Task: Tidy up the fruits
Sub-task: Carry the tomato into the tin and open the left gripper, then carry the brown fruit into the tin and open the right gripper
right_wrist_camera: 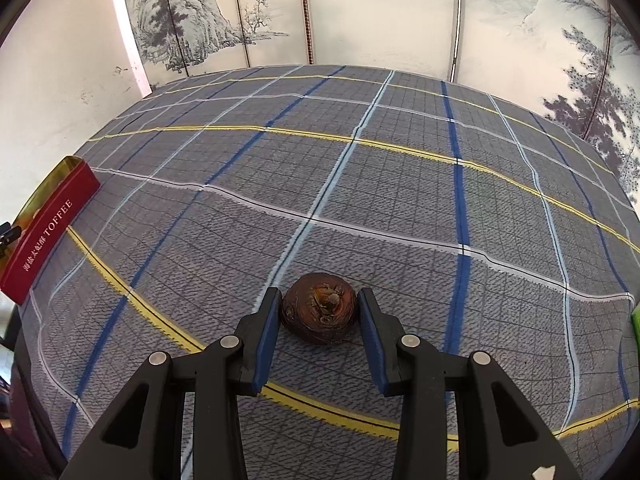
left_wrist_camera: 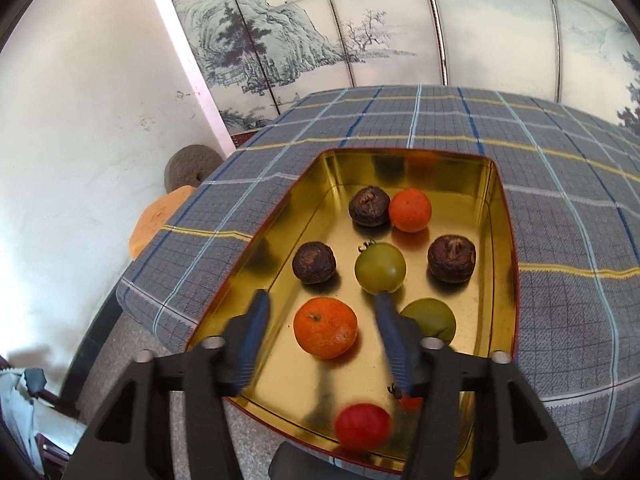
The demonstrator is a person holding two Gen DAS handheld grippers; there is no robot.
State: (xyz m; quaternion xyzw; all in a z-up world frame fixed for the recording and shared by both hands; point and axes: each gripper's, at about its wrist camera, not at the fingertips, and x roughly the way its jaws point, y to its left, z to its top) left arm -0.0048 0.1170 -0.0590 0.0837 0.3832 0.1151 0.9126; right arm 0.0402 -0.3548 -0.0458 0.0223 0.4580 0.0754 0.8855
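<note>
Most fruit already lies in the gold tin (left_wrist_camera: 496,216) near the counter's left edge; one brown fruit (right_wrist_camera: 319,308) remains on the counter's cloth. The right claw (right_wrist_camera: 319,304) straddles it, open, seemingly not gripping. Only the left view shows the tin's contents; the left claw (left_wrist_camera: 320,300) hovers open, empty.

right gripper (right_wrist_camera: 319,302) low over the plaid-clothed worktop (right_wrist_camera: 360,184), fingers (right_wrist_camera: 267,332) spread either side of a brown water chestnut (right_wrist_camera: 319,308), barely a gap, not clamped. red toffee tin (right_wrist_camera: 48,228) way off at left edge.
</note>
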